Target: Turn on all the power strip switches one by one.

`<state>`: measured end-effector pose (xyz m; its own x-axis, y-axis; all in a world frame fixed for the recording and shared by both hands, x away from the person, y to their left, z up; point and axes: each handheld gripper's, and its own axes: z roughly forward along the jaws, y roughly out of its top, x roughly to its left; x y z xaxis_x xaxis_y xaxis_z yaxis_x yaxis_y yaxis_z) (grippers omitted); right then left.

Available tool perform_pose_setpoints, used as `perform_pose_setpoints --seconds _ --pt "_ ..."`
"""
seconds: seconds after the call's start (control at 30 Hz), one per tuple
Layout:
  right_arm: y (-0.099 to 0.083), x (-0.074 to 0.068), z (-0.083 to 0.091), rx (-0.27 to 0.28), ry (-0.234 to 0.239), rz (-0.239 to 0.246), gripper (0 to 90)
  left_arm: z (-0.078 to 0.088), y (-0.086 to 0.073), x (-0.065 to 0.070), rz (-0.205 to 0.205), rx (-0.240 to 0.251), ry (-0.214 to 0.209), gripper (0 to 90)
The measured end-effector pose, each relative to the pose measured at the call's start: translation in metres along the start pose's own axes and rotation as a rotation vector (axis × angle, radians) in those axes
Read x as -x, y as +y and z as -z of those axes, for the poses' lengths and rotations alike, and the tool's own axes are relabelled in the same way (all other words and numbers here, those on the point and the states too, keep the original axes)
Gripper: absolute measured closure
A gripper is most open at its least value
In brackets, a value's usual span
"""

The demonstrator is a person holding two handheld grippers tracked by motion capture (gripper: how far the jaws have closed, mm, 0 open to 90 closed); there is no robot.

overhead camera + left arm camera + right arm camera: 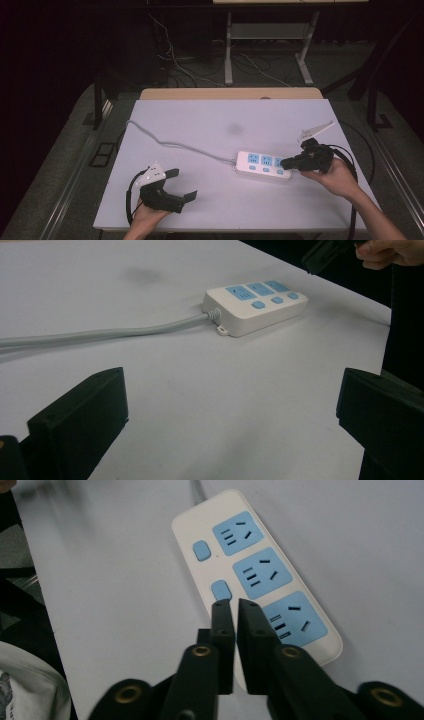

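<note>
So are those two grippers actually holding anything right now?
No. The right gripper is shut with nothing between its jaws, tips over the power strip by its buttons. The left gripper is open, apart from the strip.

I see the power strip (260,575) in smooth, slightly glossy white plastic with matt blue faces, and the table (200,120) looks matt, pale and smooth.

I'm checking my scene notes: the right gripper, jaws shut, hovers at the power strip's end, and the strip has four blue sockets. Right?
Not quite. The power strip has three blue sockets, not four, each with a blue button beside it, as the right gripper view shows. The rest stands: the right gripper has its jaws shut at the strip's end.
</note>
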<state>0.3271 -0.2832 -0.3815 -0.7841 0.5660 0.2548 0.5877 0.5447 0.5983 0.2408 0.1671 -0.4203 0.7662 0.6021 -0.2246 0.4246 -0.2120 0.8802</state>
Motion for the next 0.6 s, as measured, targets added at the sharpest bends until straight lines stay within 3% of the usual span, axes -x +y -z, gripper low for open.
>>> perform_pose_setpoints --seconds 0.6 --pt "0.001 0.005 -0.02 -0.073 -0.007 0.019 89.8 0.0 0.0 0.0 -0.001 0.0 0.002 0.0"
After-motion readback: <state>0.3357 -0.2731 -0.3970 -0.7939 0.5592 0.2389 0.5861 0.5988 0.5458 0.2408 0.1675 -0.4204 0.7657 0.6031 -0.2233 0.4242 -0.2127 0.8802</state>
